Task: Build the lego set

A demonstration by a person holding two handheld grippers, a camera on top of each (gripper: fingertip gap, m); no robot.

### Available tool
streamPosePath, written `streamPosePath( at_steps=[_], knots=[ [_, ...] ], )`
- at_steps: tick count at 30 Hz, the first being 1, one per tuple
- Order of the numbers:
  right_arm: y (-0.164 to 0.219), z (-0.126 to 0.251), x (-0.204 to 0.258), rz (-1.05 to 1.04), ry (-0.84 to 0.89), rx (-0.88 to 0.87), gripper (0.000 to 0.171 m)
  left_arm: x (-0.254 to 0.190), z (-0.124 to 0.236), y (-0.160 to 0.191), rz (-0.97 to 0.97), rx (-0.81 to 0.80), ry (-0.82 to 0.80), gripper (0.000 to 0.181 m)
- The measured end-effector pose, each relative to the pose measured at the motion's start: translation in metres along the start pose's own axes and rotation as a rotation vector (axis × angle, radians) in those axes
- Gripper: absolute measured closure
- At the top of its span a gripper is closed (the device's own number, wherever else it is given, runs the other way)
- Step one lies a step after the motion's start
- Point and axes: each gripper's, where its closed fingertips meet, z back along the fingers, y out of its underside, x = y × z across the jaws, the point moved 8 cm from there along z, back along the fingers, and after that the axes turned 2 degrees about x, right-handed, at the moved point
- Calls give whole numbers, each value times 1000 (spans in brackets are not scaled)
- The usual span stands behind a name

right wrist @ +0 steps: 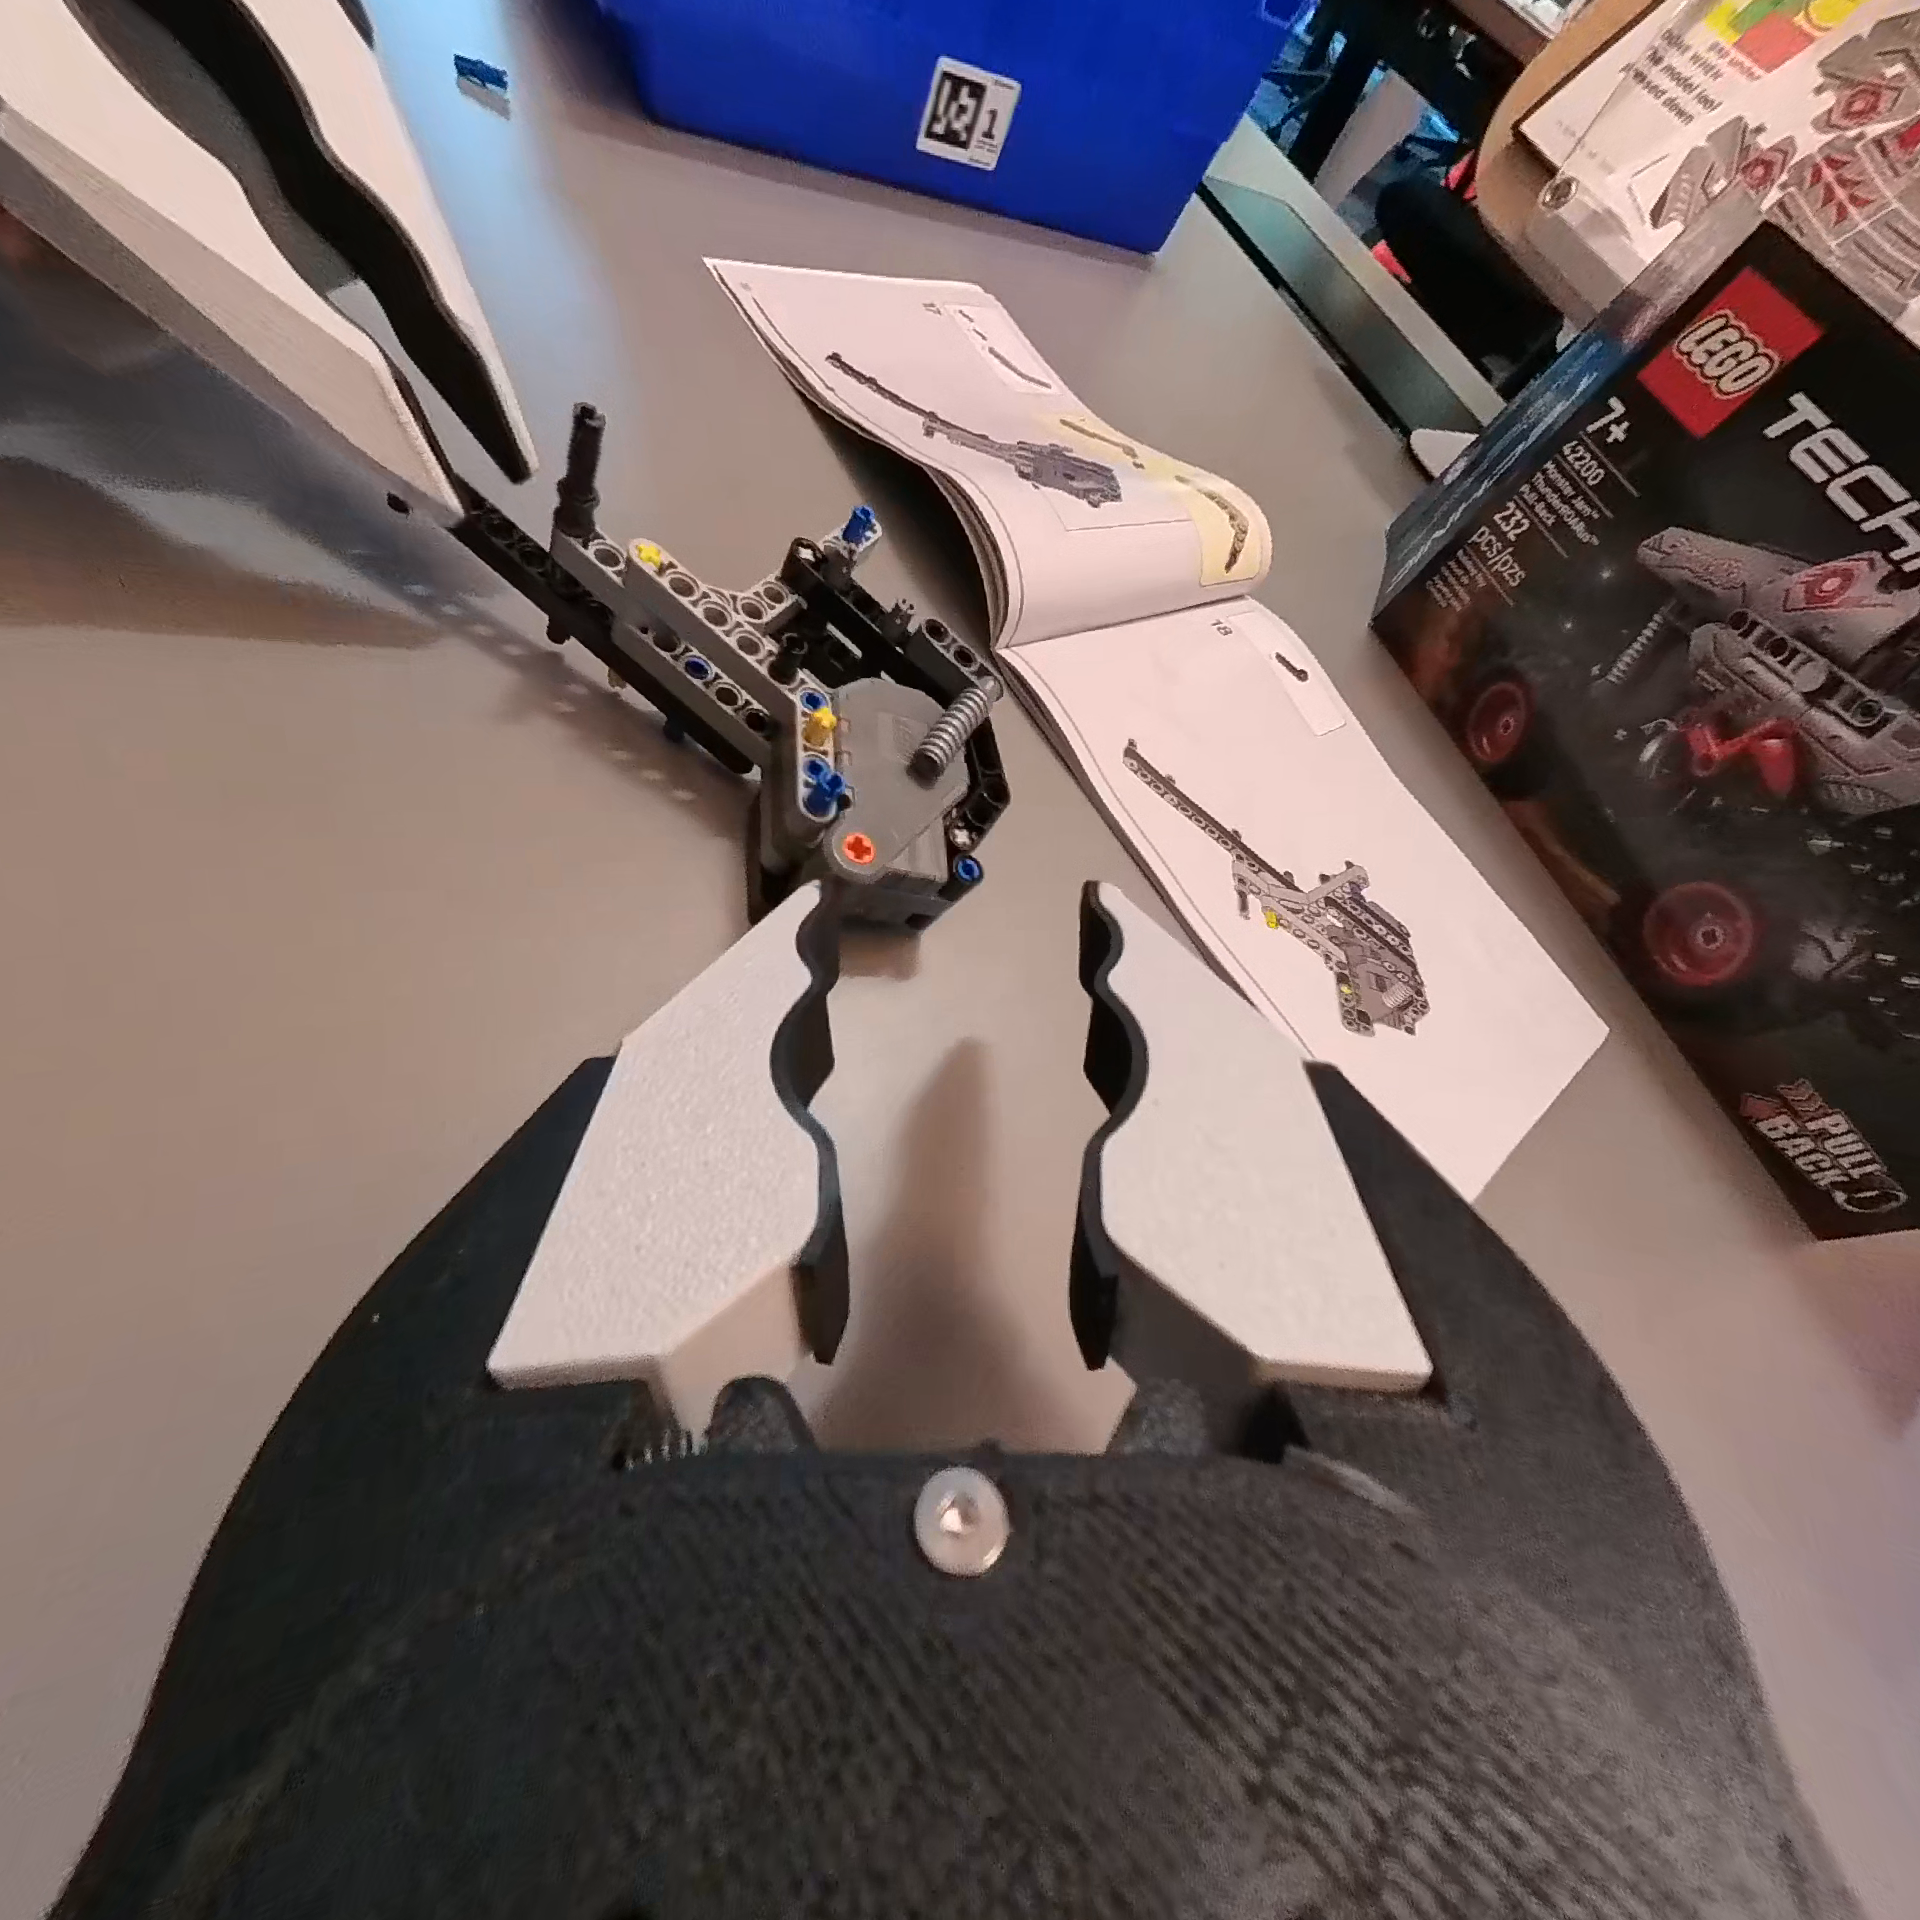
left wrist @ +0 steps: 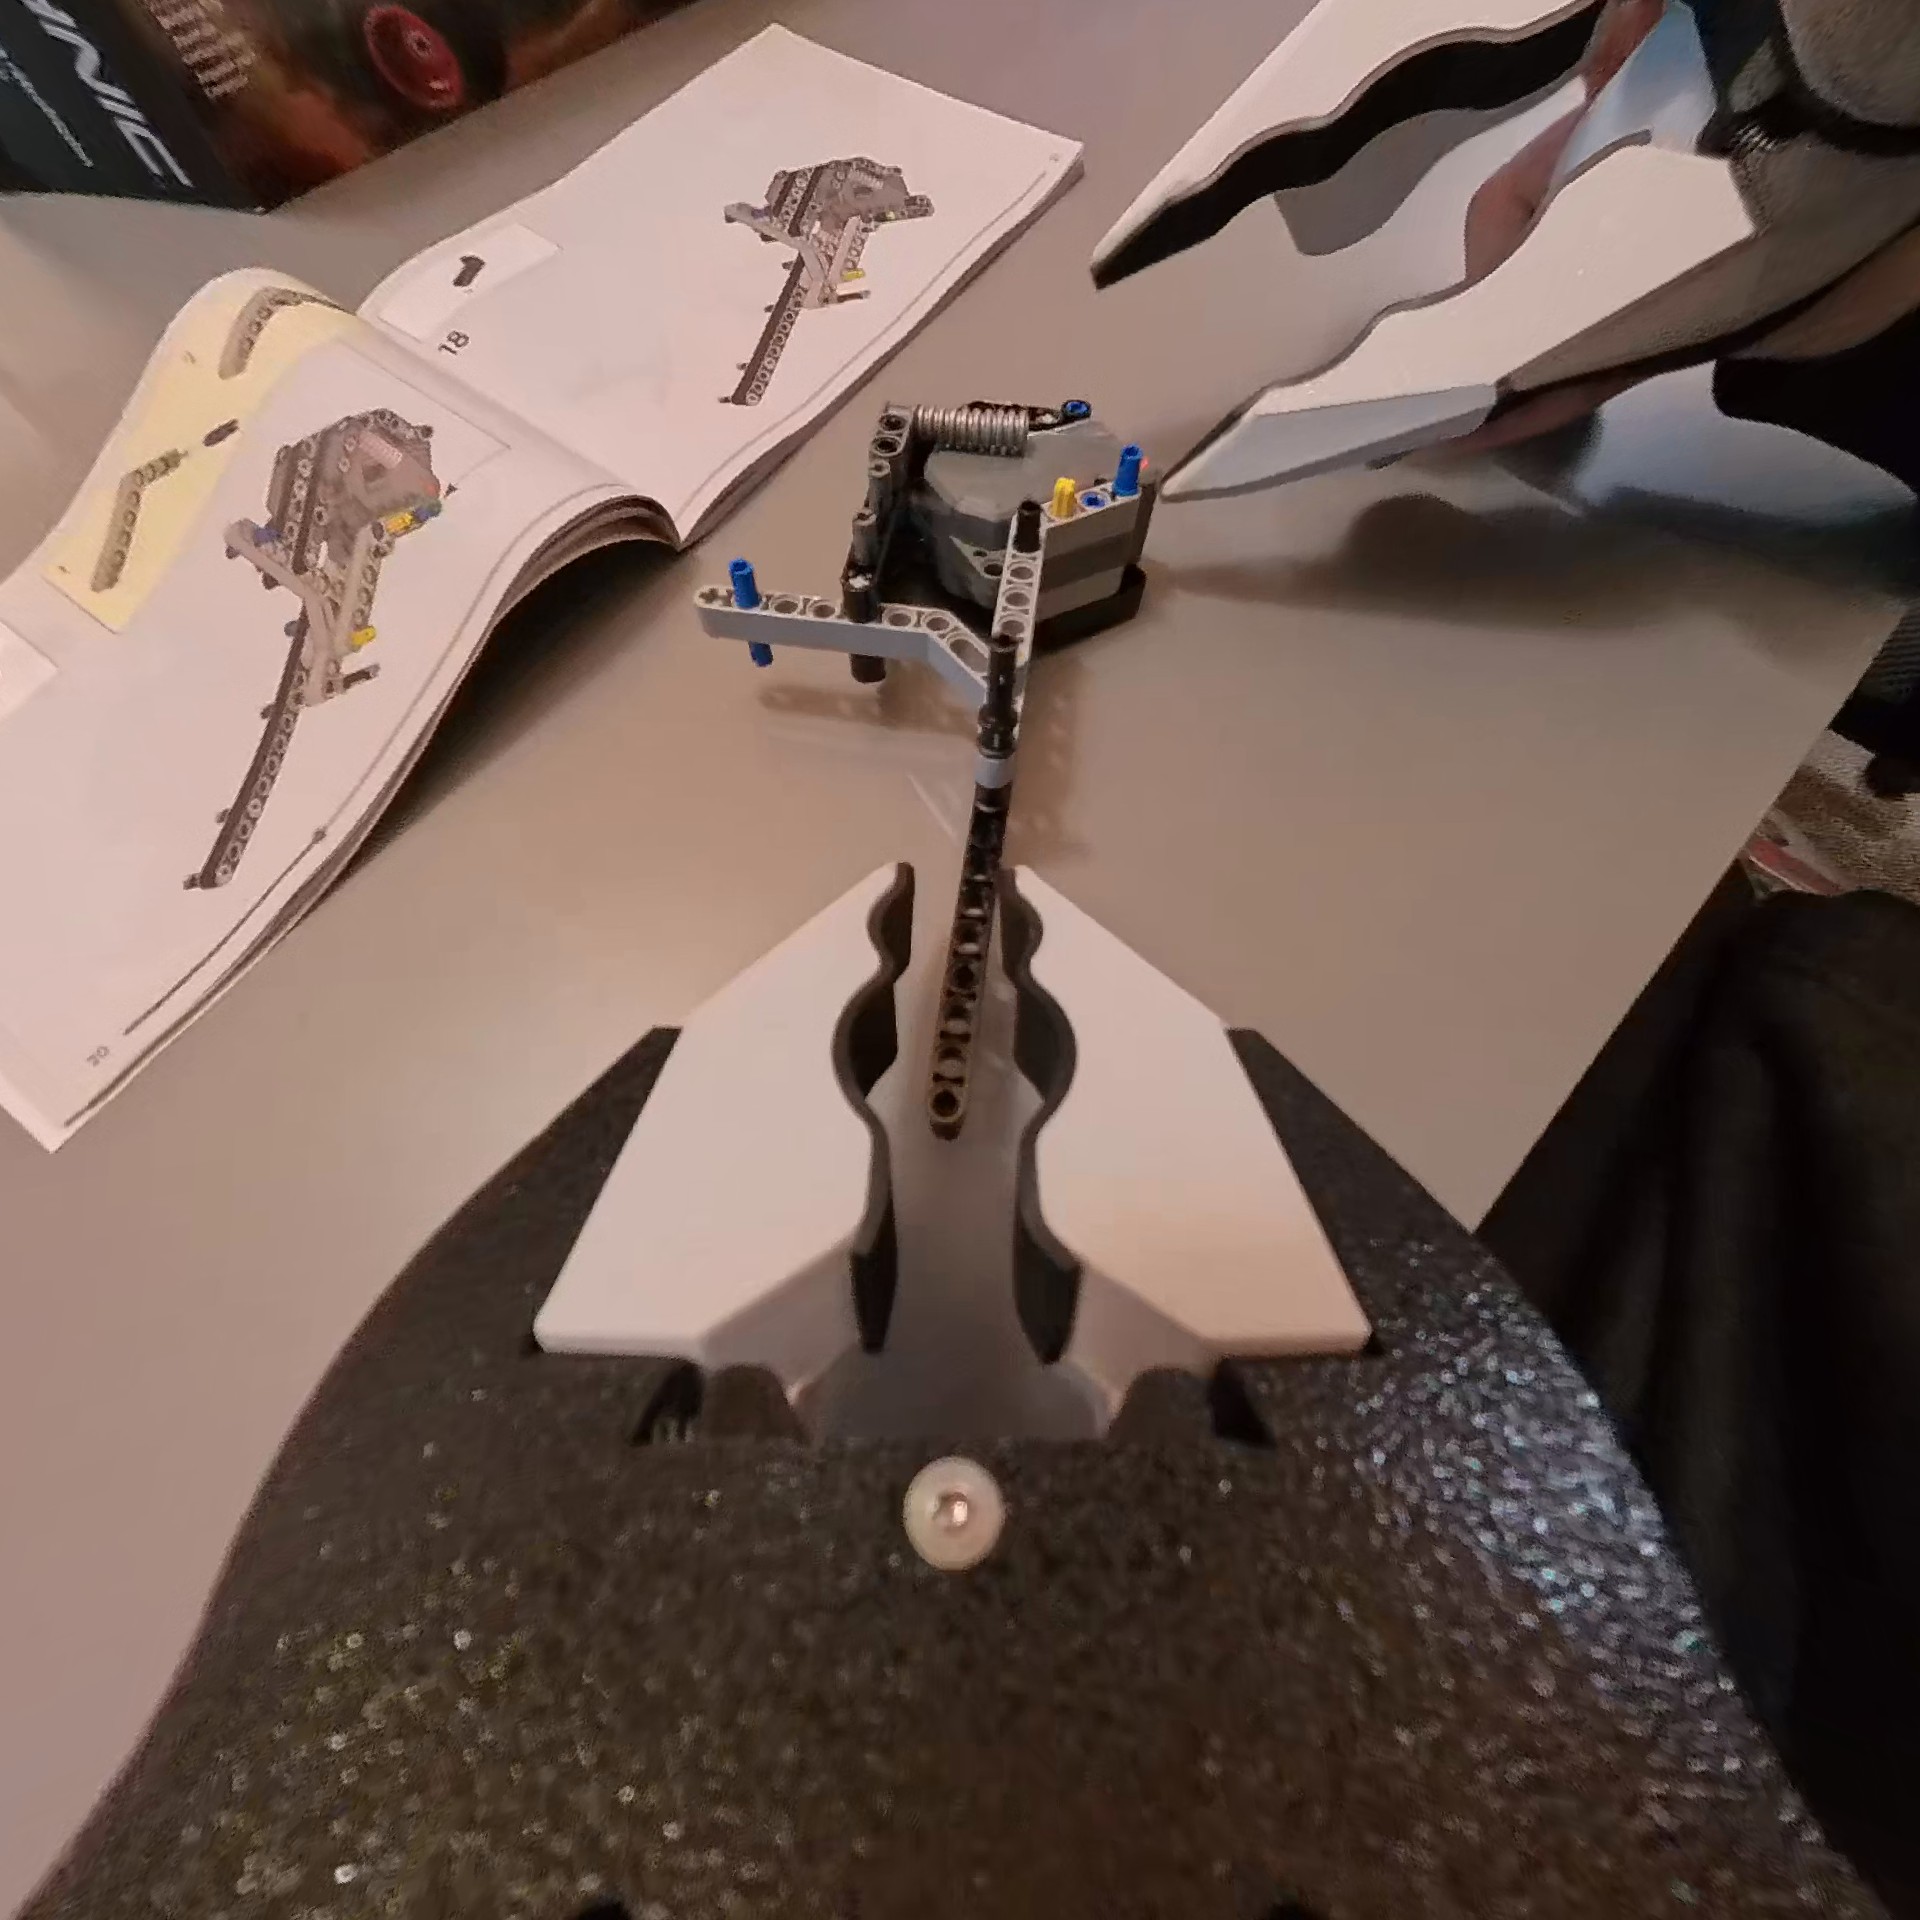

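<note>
The part-built lego assembly (left wrist: pixel 997 520) stands on the grey table: a grey motor block with a metal spring, light grey angled beams, blue and yellow pins. A long black beam (left wrist: pixel 966 966) runs from it toward me. My left gripper (left wrist: pixel 958 878) is shut on the near end of that black beam. In the right wrist view the assembly (right wrist: pixel 862 769) lies just beyond my right gripper (right wrist: pixel 945 904), which is open and empty, its left fingertip close to the motor block. The left gripper (right wrist: pixel 488 483) shows at the top left, on the black beam (right wrist: pixel 520 540). The right gripper (left wrist: pixel 1132 379) also shows in the left wrist view.
An open instruction booklet (left wrist: pixel 416 468) lies left of the assembly; it also shows in the right wrist view (right wrist: pixel 1143 623). The lego box (right wrist: pixel 1714 727) stands at the right, a blue bin (right wrist: pixel 935 94) at the back, a small blue piece (right wrist: pixel 480 75) beside it. The table edge (left wrist: pixel 1558 1091) runs at the right. To reach the small blue piece (right wrist: pixel 480 75) in a straight line is about 25 cm for my left fingers, about 35 cm for my right.
</note>
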Motion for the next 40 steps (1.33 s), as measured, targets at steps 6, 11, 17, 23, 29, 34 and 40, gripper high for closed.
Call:
streamPosePath(
  at_steps=[6, 11, 17, 23, 29, 34, 40],
  knots=[
    [-5, 1, 3, -18, -41, -34, 126, 0, -5, 2, -26, 25, -18, 169],
    [-2, -1, 4, -26, -55, -1, 122, 1, -4, 1, -35, 22, -29, 169],
    [0, -3, 6, -2, -50, 32, 121, 2, -6, 5, -17, 41, -17, 169],
    [0, -2, 3, -20, -37, 28, 120, 2, -12, 9, -6, 60, -13, 173],
    [6, 0, -9, -104, 20, 83, 120, 6, -15, 8, 41, 46, -12, 174],
    [9, 8, -29, -166, 178, 151, 106, 9, -16, 5, 21, 37, -32, 173],
    [15, 21, -49, -166, 428, 205, 82, 7, 10, -17, 11, -87, -87, 164]
  ],
)
